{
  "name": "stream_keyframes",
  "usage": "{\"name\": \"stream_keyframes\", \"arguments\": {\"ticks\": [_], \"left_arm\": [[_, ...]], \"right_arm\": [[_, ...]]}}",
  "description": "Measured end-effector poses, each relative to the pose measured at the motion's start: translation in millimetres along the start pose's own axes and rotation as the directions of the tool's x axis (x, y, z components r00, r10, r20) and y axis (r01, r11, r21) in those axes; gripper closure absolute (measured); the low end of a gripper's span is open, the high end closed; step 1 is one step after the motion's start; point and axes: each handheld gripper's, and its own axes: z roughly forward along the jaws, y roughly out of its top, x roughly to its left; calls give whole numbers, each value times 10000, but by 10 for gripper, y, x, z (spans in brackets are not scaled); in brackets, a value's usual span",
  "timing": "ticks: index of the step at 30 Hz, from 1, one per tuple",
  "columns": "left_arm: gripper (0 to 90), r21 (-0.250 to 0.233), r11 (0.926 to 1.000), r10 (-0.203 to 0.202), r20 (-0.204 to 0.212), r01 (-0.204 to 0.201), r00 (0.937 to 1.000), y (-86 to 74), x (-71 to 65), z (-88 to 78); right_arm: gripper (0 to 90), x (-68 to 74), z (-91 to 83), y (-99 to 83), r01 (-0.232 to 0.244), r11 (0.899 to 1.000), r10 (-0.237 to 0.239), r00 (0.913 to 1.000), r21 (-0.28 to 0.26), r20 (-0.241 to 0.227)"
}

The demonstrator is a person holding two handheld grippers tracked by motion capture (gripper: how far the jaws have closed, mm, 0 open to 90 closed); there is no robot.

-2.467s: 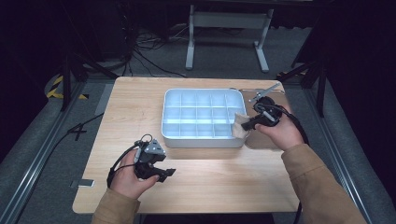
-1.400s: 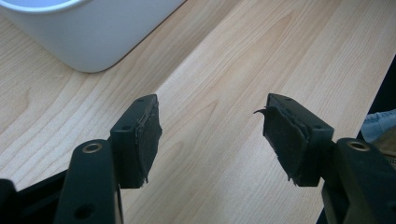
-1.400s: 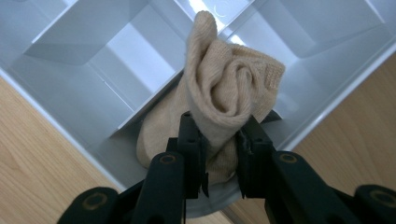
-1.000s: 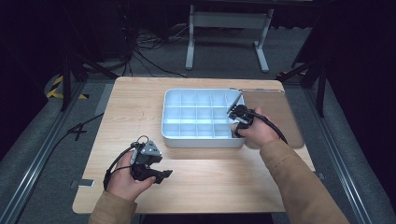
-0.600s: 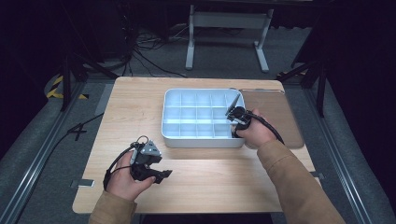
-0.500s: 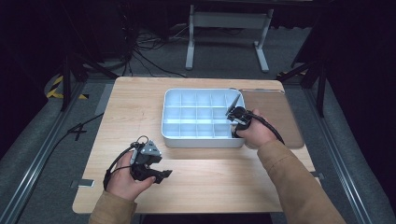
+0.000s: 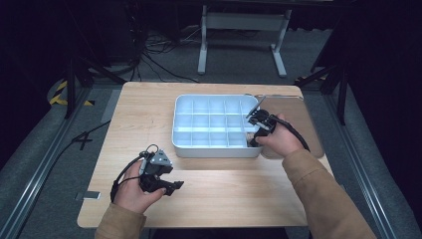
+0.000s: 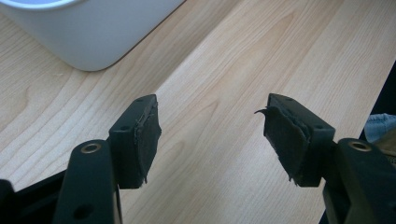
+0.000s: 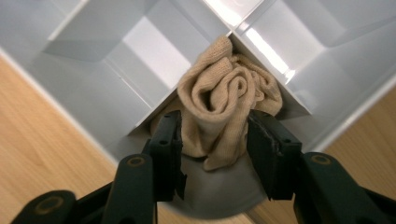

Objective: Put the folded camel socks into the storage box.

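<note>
A white compartment tray stands in the middle of the wooden table. A rolled beige cloth lies bunched in its near-right corner compartment. My right gripper points down into that compartment. Its jaws have just been opening, and in the right gripper view they stand on either side of the cloth's lower end without squeezing it. My left gripper rests open over bare table near the front left, with nothing between its pads. A rounded corner of the tray lies ahead of it.
A brown mat lies on the table against the tray's right side, under my right hand. The table's front edge is close to both forearms. A metal stand and cables sit on the floor beyond the table.
My right hand came in from the tray's right side to its near-right compartment, then lifted slightly. My left gripper has stayed put.
</note>
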Motion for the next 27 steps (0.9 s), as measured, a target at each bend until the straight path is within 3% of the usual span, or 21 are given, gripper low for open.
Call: {"name": "stream_keyframes", "arguments": {"ticks": [2,6,10,11,13,14,15,19,24,25,27], "left_arm": [[364,25,10000,13,-9,-13,10000,-1,-4,1],[364,30,10000,18,37,-19,10000,-4,-12,-12],[364,29,10000,26,21,-26,10000,-4,-13,-13],[363,66,10000,36,9,-36,10000,1,-13,-11],[363,30,10000,-22,22,22,10000,3,-18,-5],[363,26,10000,-1,41,1,10000,5,-17,1],[363,63,10000,6,13,-6,10000,7,-16,5],[363,13,10000,75,101,-75,9999,40,-26,23],[362,-2,10000,89,159,-89,9998,69,-25,13],[360,-2,10000,89,159,-89,9998,69,-25,13],[359,80,9999,104,196,-105,9998,76,-21,9]], "right_arm": [[534,9,-126,-67,102,9986,-101,9999,-524,21],[520,21,-220,-142,251,9953,-243,9997,-934,97],[520,43,-324,-259,499,9840,-515,9987,-1710,-50],[523,56,-387,-327,613,9747,-659,9977,-2149,-142],[523,62,-412,-353,626,9708,-696,9973,-2314,-223],[522,70,-478,-432,721,9560,-879,9952,-2844,-432],[522,70,-478,-432,721,9560,-879,9952,-2844,-432],[512,146,-556,-578,1074,9264,-1397,9881,-3610,-644],[505,243,-619,-739,1374,8986,-1824,9807,-4167,-701],[505,243,-619,-739,1374,8986,-1824,9807,-4167,-701],[498,285,-660,-848,1394,8815,-1985,9763,-4512,-860]]}}
